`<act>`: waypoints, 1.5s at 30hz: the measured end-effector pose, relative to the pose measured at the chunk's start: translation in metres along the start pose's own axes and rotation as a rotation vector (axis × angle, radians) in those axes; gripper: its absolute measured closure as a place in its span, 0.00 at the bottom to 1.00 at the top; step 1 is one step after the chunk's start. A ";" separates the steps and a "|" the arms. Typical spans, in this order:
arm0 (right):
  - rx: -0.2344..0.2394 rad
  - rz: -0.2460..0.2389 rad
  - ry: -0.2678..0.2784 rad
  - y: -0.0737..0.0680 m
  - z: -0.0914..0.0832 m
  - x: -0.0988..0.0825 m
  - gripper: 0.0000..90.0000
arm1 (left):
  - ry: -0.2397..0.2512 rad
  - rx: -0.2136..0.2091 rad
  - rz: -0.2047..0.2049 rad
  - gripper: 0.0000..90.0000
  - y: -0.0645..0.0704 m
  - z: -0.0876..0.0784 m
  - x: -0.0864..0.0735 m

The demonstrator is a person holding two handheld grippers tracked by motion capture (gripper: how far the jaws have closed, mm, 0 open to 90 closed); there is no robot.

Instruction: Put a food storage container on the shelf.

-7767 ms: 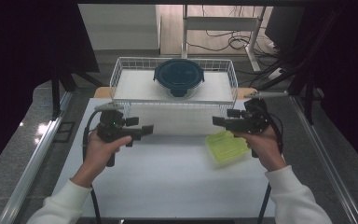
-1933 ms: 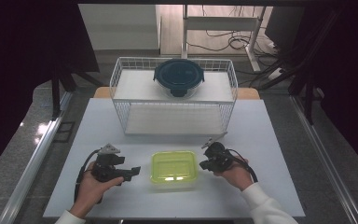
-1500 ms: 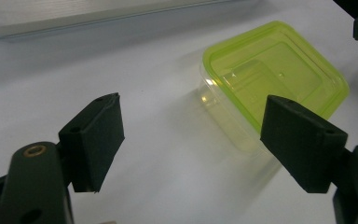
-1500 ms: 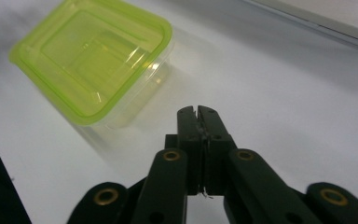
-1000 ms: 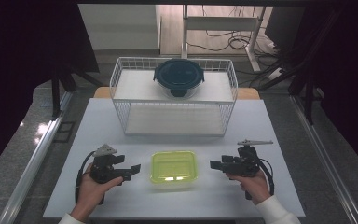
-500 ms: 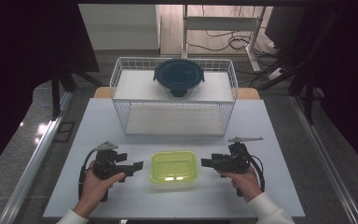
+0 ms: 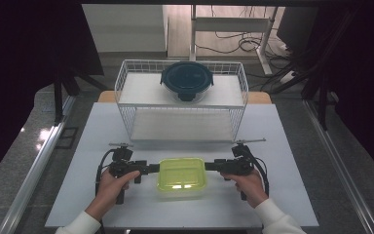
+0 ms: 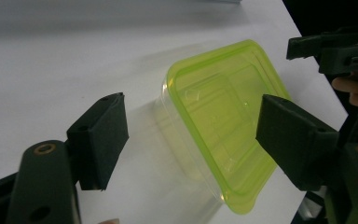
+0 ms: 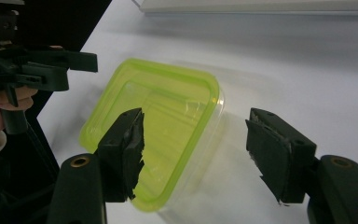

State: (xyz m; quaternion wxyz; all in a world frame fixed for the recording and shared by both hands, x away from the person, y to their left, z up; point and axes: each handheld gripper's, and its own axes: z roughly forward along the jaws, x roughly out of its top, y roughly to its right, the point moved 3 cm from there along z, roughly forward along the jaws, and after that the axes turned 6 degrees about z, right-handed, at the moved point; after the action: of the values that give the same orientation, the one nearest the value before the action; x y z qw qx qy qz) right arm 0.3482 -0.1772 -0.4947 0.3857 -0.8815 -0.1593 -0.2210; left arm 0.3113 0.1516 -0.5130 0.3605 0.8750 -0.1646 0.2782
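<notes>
On the near half of the white table (image 7: 292, 195), a clear container with a yellow-green lid (image 7: 182, 176) rests flat, flanked by the two hand-held tools. The left gripper (image 7: 155, 169) meets the container's left edge and the right gripper (image 7: 209, 165) its right edge, both held level and pointing inward. In the left gripper view the spread jaws straddle a corner of the lidded container (image 8: 223, 126), the pads standing clear of its walls; the right gripper view gives the mirror case, the container's (image 9: 158, 126) near end lying between parted pads that do not yet press on it. Both pairs of jaws have just been closing, with the container between them, though neither has clamped. At the far side stands a white wire basket (image 7: 126, 83) bearing a round dark-lidded bowl (image 7: 187, 80) on its top shelf. By judgement, the approach and bracketing are complete; gripping from both ends, lifting and carrying the container, perhaps to the basket, remain.
</notes>
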 end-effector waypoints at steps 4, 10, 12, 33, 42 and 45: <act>0.001 0.018 -0.025 0.004 0.009 0.002 0.42 | -0.021 -0.018 -0.022 0.29 -0.003 0.005 -0.002; 0.029 0.061 -0.032 0.007 0.013 -0.003 0.45 | -0.039 -0.074 -0.081 0.35 -0.006 0.010 -0.008; 0.035 0.076 -0.035 0.008 0.014 -0.006 0.46 | -0.045 -0.071 -0.078 0.37 -0.006 0.011 -0.009; 0.118 0.181 -0.112 0.012 0.027 -0.021 0.79 | -0.088 -0.178 -0.176 0.74 -0.007 0.025 -0.020; 0.119 0.156 -0.090 0.007 0.019 -0.021 0.85 | -0.065 -0.186 -0.195 0.86 -0.005 0.020 -0.019; 0.121 0.159 -0.083 0.007 0.018 -0.020 0.86 | -0.061 -0.178 -0.174 0.87 -0.003 0.019 -0.019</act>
State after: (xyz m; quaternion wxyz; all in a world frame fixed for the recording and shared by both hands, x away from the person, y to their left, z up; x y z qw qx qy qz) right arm 0.3385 -0.1703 -0.5199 0.4476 -0.8748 -0.1176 -0.1431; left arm 0.3047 0.1416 -0.5372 0.4543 0.8585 -0.1230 0.2036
